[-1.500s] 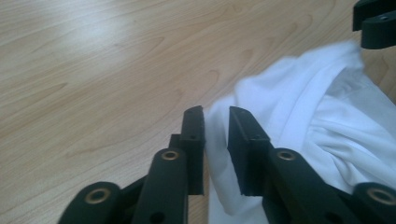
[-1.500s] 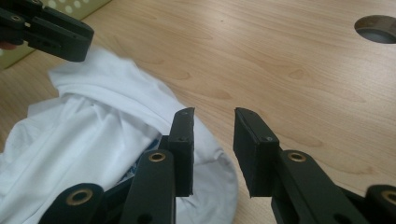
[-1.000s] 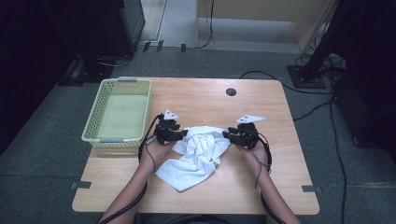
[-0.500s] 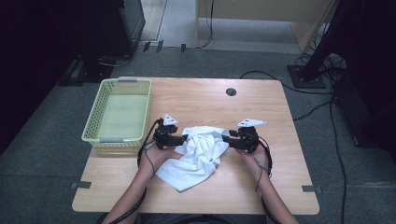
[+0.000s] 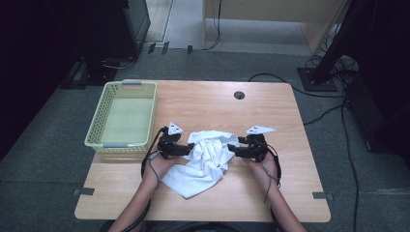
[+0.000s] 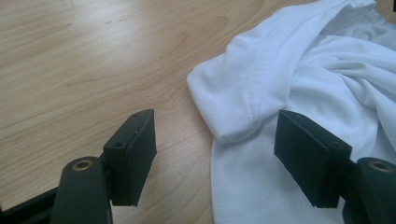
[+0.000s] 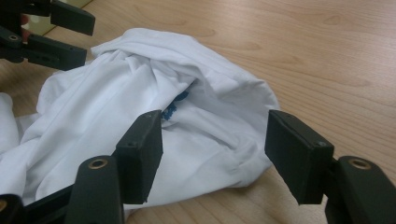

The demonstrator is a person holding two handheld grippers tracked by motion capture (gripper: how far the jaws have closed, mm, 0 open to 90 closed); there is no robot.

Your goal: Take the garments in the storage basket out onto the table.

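Observation:
A crumpled white garment [image 5: 203, 162] lies on the wooden table [image 5: 290, 193], bunched up between my two grippers. My left gripper [image 5: 187, 150] sits at its left side. In the left gripper view its jaws have just been opening and stand apart [image 6: 217, 149], with a hemmed fold of the garment [image 6: 243, 98] lying loose between them, untouched by the pads. My right gripper [image 5: 232, 150] is at the garment's right side. Its jaws have also just been opening [image 7: 215, 149], with the garment [image 7: 196, 126] resting between them unpressed. A small blue mark shows in the folds.
A pale green plastic basket [image 5: 96, 123] stands at the table's left, with nothing inside that I can see. A round cable hole [image 5: 239, 95] is near the far edge. The left gripper's jaws [image 7: 51, 32] show across the garment in the right gripper view.
Both hands stay at the garment's two sides. The bunched cloth between the grippers looks slacker and lies flatter on the table.

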